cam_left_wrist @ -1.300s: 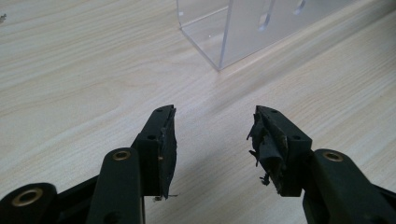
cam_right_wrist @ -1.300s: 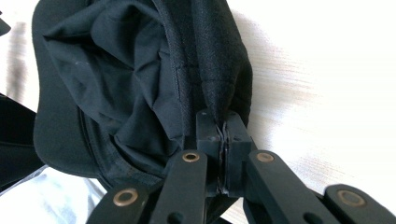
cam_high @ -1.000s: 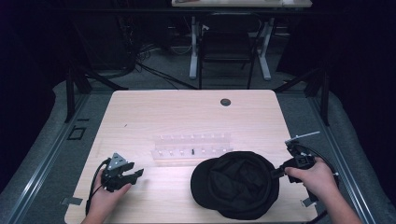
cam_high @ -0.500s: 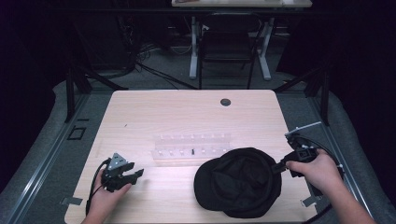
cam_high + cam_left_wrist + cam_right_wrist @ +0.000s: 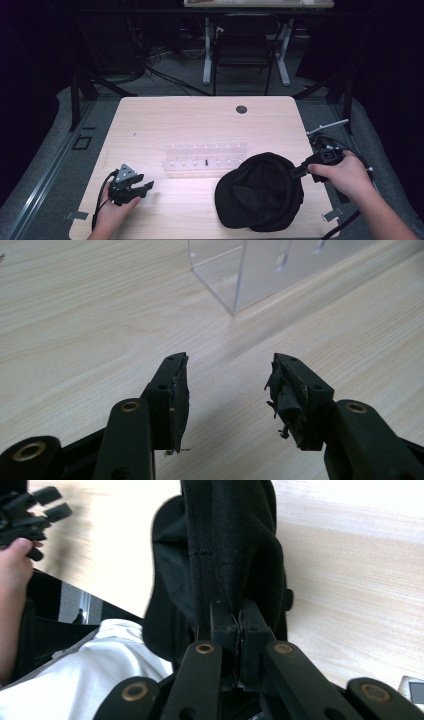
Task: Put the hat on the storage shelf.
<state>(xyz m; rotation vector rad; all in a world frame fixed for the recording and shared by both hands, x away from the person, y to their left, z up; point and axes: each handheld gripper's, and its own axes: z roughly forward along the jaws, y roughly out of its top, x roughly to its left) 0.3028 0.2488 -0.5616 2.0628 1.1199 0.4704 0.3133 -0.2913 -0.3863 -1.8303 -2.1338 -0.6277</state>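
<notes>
The right gripper (image 5: 298, 172) pinches the right edge of the black cap (image 5: 260, 192), which hangs leftward over the table (image 5: 200, 115), while the left gripper (image 5: 145, 187) rests wide open, well apart.

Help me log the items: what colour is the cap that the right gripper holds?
Black all over; the cap shows best in the high view.

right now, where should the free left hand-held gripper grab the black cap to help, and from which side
Probably the thin edge of the black cap nearest the left hand-held gripper, coming in level from the cap's left. The right hand-held gripper already pinches the opposite edge and lifts that side, so the left rim lies low on the table; open jaws can slide around that fabric edge.
</notes>
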